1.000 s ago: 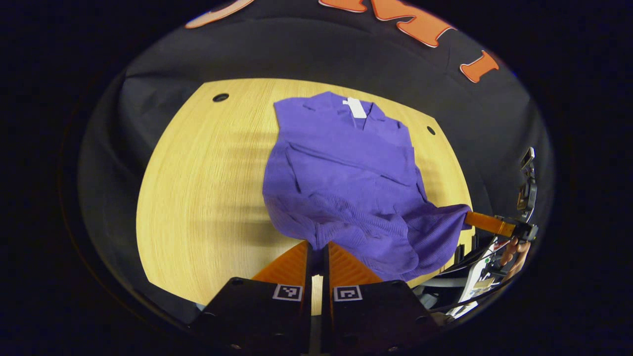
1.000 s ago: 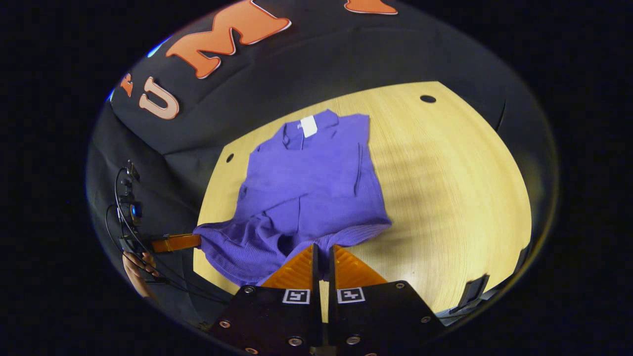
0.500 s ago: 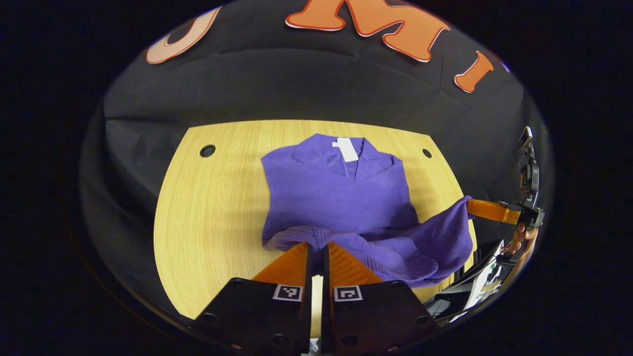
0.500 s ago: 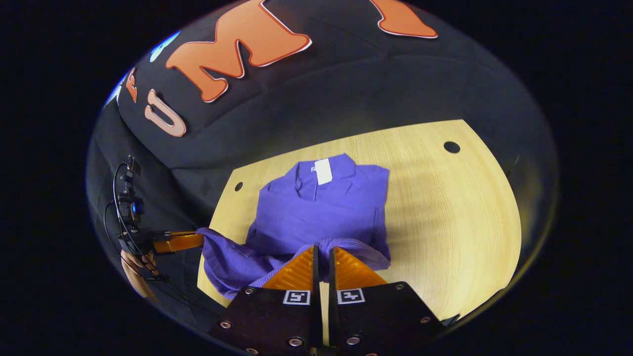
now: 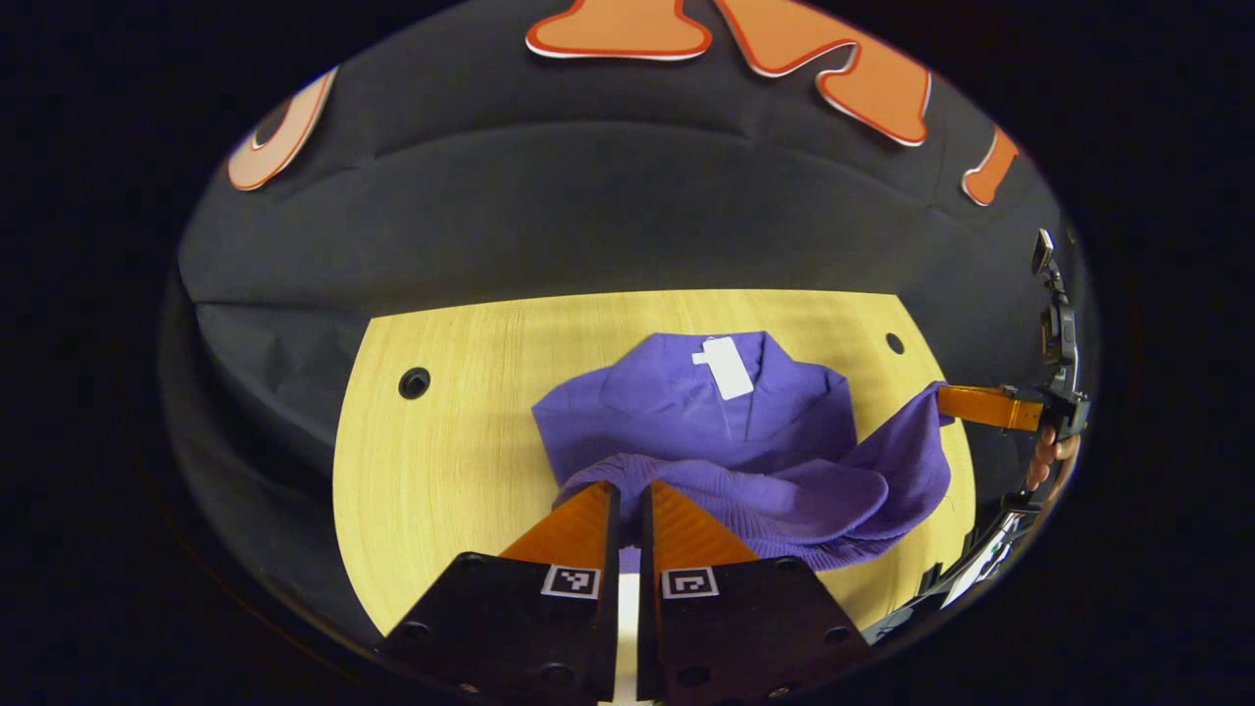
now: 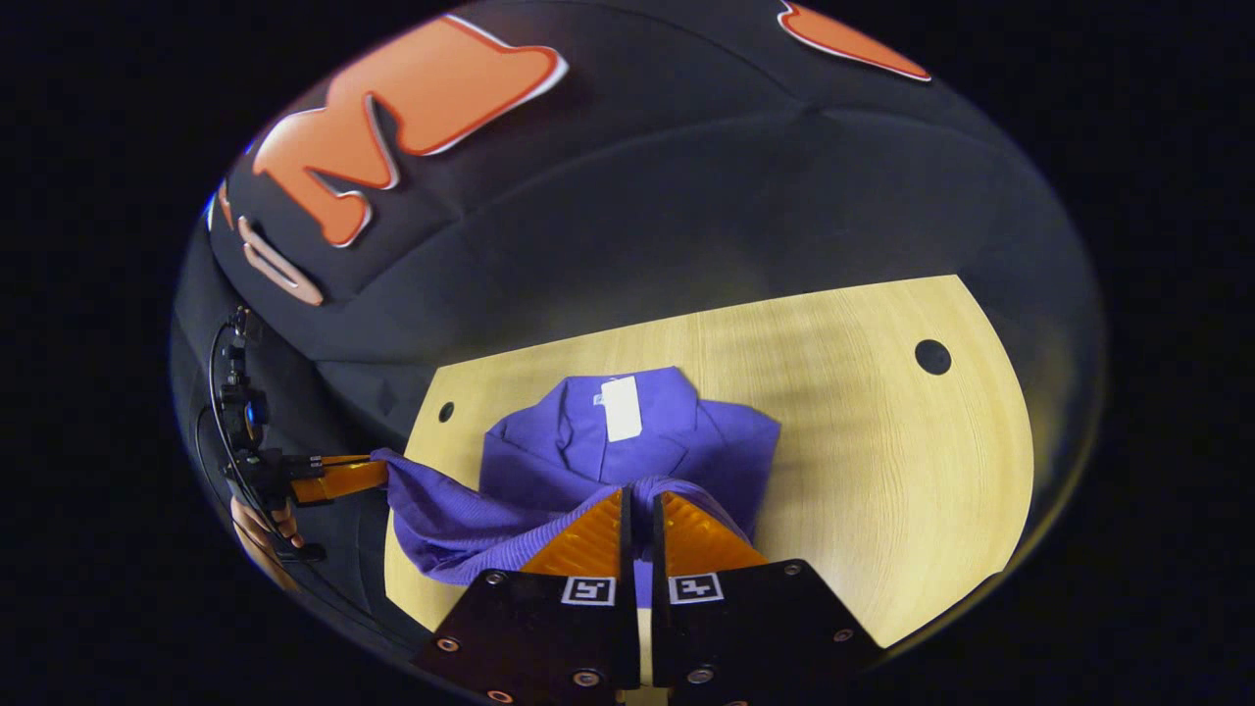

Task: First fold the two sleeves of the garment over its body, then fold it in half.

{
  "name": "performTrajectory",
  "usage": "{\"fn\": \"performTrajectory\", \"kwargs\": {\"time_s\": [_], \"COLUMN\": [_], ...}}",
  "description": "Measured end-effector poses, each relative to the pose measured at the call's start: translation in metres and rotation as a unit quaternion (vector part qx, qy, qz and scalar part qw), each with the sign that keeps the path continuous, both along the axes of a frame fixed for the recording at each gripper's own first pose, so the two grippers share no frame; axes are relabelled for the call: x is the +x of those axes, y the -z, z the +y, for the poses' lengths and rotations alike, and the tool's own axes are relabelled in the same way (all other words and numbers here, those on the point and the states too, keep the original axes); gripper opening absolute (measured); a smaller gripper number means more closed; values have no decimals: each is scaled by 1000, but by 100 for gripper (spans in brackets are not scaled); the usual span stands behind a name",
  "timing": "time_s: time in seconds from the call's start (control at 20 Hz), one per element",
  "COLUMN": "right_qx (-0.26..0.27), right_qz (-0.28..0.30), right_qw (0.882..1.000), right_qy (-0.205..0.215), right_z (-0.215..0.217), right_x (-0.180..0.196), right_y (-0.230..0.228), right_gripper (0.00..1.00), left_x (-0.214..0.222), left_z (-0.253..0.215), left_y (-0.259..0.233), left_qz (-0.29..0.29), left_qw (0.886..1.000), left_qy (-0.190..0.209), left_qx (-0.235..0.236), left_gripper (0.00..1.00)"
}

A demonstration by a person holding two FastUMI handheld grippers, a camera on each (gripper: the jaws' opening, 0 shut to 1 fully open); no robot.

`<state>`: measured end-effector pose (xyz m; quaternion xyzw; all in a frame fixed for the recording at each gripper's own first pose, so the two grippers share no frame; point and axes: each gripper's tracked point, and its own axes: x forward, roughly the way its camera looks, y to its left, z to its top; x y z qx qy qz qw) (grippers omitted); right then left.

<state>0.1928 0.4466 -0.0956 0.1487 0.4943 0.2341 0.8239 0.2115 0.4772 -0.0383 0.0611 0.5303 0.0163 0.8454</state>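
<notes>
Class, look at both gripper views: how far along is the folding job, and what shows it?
Sleeves look done: none lies out on the table. In hand is the half fold: the left gripper and right gripper are each shut on the hem of the purple garment, lifted toward the collar with its white tag. Left: lay the hem down by the collar and release.

Both grippers have carried the hem of the purple sweater up off the desk and toward the collar, so the lower half now arches over the upper. Less of the body lies flat, and the white neck label sits much nearer the left gripper and right gripper
</notes>
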Motion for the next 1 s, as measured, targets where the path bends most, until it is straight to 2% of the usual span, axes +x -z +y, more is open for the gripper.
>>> {"fn": "performTrajectory", "kwargs": {"time_s": [0.2, 0.3, 0.35, 0.5, 0.6, 0.65, 0.75, 0.8, 0.85, 0.9, 0.95, 1.0], "right_qx": [-21, -8, 1, 8, 8, 2, -14, -18, -22, -24, -30, -33], "right_qz": [3, -5, -8, -21, -29, -39, -60, -72, -88, -110, -132, -158], "right_qw": [1000, 1000, 999, 998, 996, 996, 994, 994, 992, 990, 988, 984], "right_qy": [13, 28, 38, 66, 80, 85, 88, 86, 84, 80, 78, 75], "right_z": [1, 8, 10, 3, -5, -10, -23, -26, -30, -32, -35, -36], "right_x": [49, 69, 78, 95, 100, 102, 104, 104, 102, 100, 96, 93], "right_y": [29, 31, 30, 27, 21, 18, 13, 8, 1, -10, -24, -40], "right_gripper": [5, 10, 11, 19, 19, 21, 28, 37, 40, 48, 51, 61], "left_x": [48, 67, 80, 110, 123, 129, 124, 116, 113, 109, 104, 99], "left_z": [21, 28, 31, 38, 40, 35, 29, 24, 19, 15, 11, 8], "left_y": [23, 33, 31, 2, -24, -33, -56, -70, -82, -96, -109, -123], "left_qz": [-23, -41, -65, -152, -192, -212, -243, -257, -275, -293, -310, -329], "left_qw": [999, 997, 995, 983, 973, 968, 961, 959, 954, 950, 945, 940], "left_qy": [-20, -20, -25, -29, -22, -21, -24, -26, -31, -30, -35, -36], "left_qx": [40, 63, 72, 101, 127, 131, 126, 121, 115, 104, 95, 86], "left_gripper": [9, 15, 22, 26, 34, 43, 46, 47, 52, 57, 69, 78]}}
